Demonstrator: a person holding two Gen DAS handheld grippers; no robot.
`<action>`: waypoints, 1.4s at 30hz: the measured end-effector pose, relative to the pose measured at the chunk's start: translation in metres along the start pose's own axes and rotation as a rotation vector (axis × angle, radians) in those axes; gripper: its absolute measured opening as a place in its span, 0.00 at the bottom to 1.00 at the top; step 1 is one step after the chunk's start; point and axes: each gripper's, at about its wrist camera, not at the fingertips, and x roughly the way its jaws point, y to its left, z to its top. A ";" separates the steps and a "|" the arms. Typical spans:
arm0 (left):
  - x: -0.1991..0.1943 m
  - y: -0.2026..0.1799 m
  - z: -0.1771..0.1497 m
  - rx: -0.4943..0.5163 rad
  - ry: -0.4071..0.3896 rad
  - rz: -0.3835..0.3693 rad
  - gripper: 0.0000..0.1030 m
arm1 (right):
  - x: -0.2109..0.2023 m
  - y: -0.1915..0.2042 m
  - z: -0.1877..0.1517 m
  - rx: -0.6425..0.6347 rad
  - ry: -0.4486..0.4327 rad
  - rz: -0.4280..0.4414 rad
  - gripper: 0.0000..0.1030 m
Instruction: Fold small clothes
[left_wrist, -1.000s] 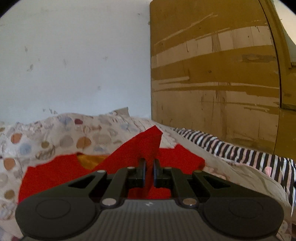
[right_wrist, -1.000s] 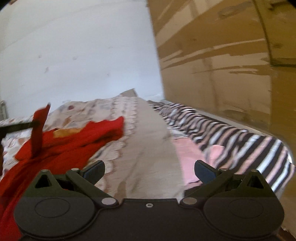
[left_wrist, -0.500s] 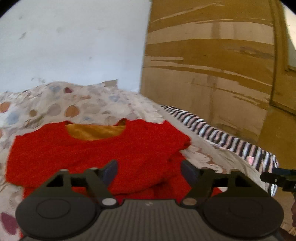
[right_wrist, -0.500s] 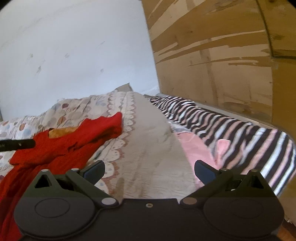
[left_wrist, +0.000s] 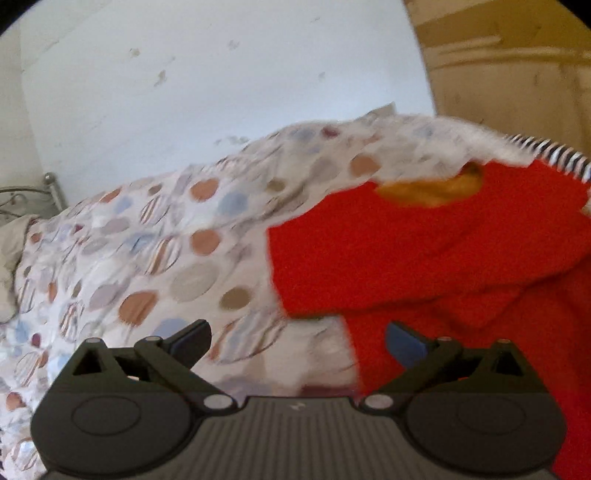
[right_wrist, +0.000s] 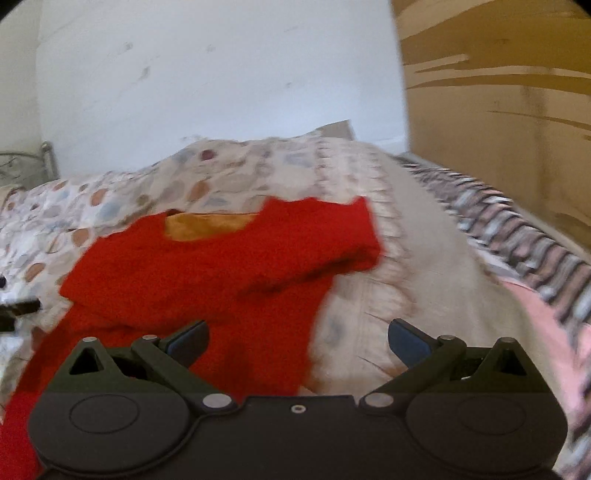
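The wall (left_wrist: 221, 74) fills the space above and beyond both sets of jaws, with a wooden panel (right_wrist: 498, 110) to their right. The bed cover (left_wrist: 147, 258), printed with round spots, lies under and ahead of the left jaws. A striped blanket (right_wrist: 517, 229) runs along the right of the right jaws. The red sweater (right_wrist: 221, 266) lies flat on the cover, ahead of and under the left finger of the right gripper (right_wrist: 297, 341); its yellow-lined neck faces away. In the left wrist view the sweater (left_wrist: 424, 251) lies ahead and to the right.

The left gripper (left_wrist: 297, 341) has just been opening; its jaws stand wide with nothing gripped. The right jaws stand wide, holding nothing.
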 end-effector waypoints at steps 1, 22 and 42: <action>0.007 0.003 -0.003 -0.001 0.010 0.016 0.99 | 0.007 0.009 0.006 -0.003 0.000 0.012 1.00; 0.075 0.032 0.000 -0.229 -0.118 0.106 0.99 | 0.093 0.035 0.008 0.101 0.088 0.041 1.00; 0.050 0.060 -0.029 -0.349 0.051 -0.001 1.00 | 0.040 0.022 0.007 0.165 -0.054 0.181 1.00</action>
